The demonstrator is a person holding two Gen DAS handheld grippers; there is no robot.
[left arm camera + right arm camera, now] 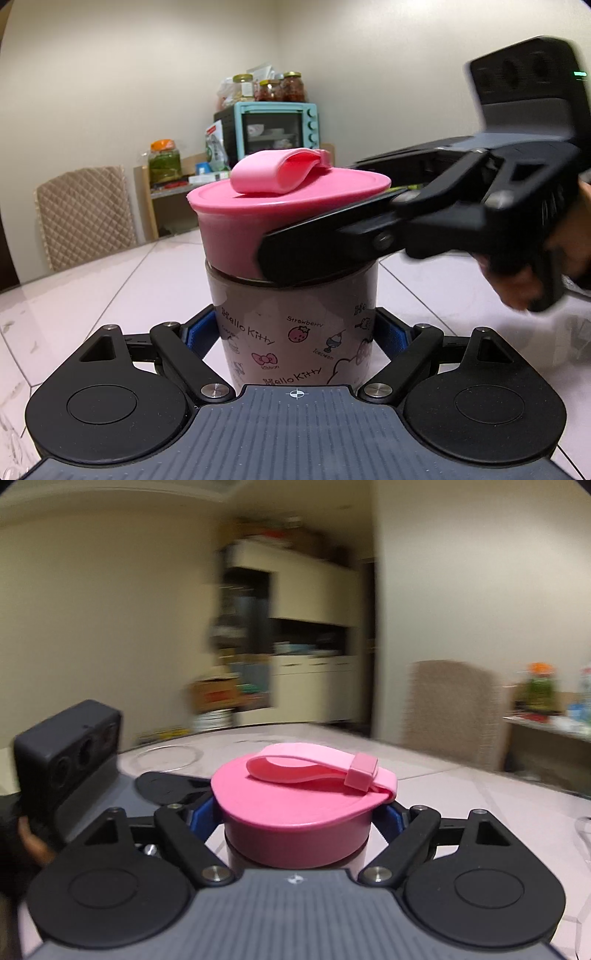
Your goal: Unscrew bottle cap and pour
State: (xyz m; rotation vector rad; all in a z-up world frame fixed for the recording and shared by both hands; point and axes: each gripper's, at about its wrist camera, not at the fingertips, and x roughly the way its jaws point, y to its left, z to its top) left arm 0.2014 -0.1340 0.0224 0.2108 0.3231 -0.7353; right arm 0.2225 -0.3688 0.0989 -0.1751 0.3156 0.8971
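A Hello Kitty bottle (295, 347) with a brownish body stands upright on the pale tiled table (92, 295). My left gripper (299, 332) is shut on its body, blue pads (201, 332) pressing both sides. A pink cap (236, 221) with a folded pink strap (273, 173) tops the bottle. My right gripper (314, 210) comes in from the right and is shut on the cap; its far finger is partly hidden behind the lid. In the right wrist view the cap (295, 812) sits between the blue pads (203, 812) of the right gripper (299, 812); that view is blurred.
A person's hand (524, 280) holds the right gripper. Behind the table are a quilted chair (85, 214), a wooden shelf with a teal toaster oven (277, 129) and jars (291, 86), and a tall cabinet (303, 646). The left gripper's camera block (66, 757) shows at left.
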